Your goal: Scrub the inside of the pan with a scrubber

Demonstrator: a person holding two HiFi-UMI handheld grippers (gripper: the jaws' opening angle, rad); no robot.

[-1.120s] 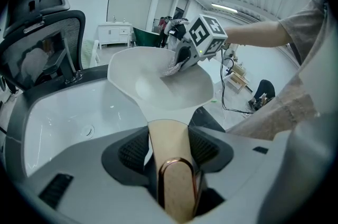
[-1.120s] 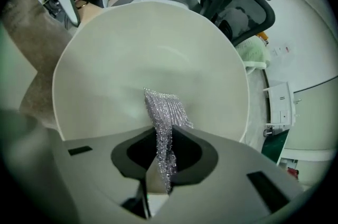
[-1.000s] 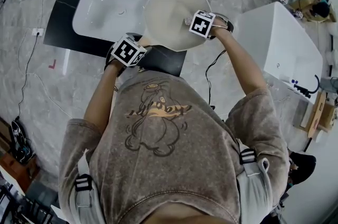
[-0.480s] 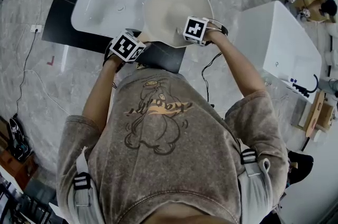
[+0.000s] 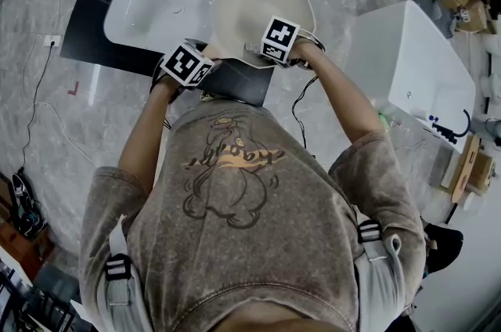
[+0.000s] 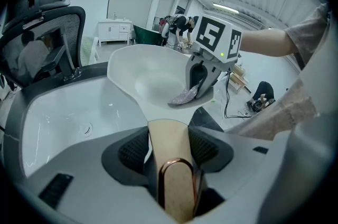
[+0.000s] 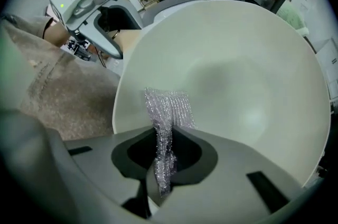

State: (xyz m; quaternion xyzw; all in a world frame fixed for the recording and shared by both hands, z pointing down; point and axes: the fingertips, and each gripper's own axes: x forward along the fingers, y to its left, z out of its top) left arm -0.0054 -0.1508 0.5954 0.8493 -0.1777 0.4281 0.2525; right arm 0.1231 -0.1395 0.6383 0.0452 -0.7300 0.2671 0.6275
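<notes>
Pan, its handle running back into the left gripper, jaws clamped on it; right gripper jaws pinch the scrubber, which touches the pan's inner wall just inside its rim.

My black countertop sits upper left of frame, with a white sink basin sunk into it. Grey marble floor all around, white cabinet standing on it at right.
</notes>
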